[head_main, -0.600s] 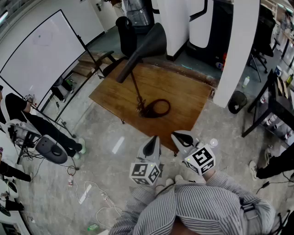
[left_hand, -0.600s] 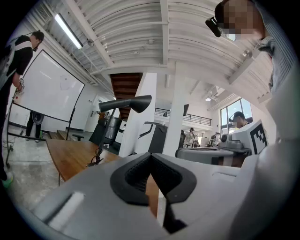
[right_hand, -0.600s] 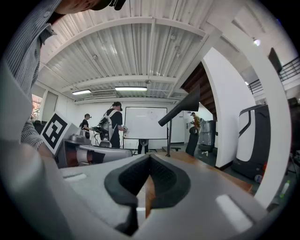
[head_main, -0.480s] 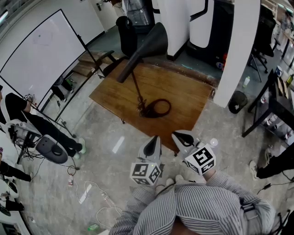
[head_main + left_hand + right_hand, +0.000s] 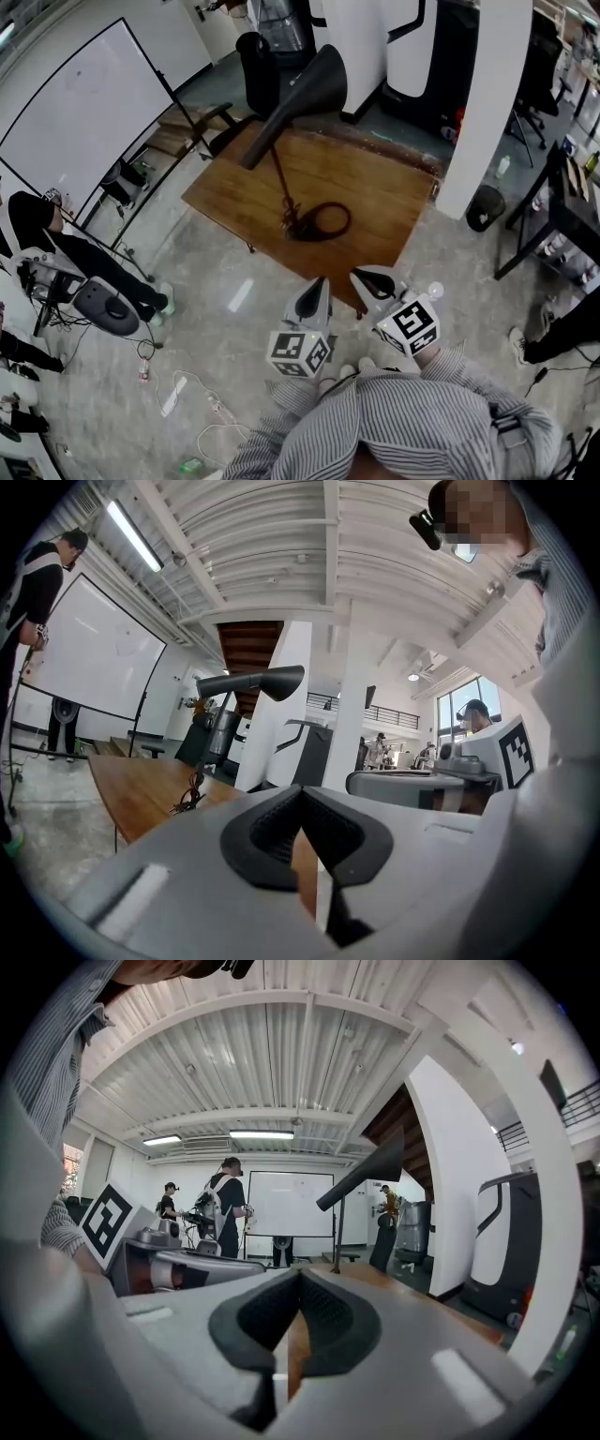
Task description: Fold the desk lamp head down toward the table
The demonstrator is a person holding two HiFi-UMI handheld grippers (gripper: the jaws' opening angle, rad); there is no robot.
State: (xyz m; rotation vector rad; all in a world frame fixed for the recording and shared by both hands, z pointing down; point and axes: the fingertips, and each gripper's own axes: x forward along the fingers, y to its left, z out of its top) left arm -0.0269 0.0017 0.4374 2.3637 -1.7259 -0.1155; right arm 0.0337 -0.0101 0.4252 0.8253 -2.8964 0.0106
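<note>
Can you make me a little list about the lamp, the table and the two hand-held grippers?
Lamp: black desk lamp, head raised high, not folded down
Lamp stands on: wooden table
Left hand-held gripper: shut, empty, by the table's near edge
Right hand-held gripper: shut, empty, beside the left one
Touching the lamp: neither hand-held gripper

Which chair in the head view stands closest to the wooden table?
The black high-backed office chair at the table's far corner, behind the lamp head; the grey-seated chair stands apart on open floor at left.
</note>
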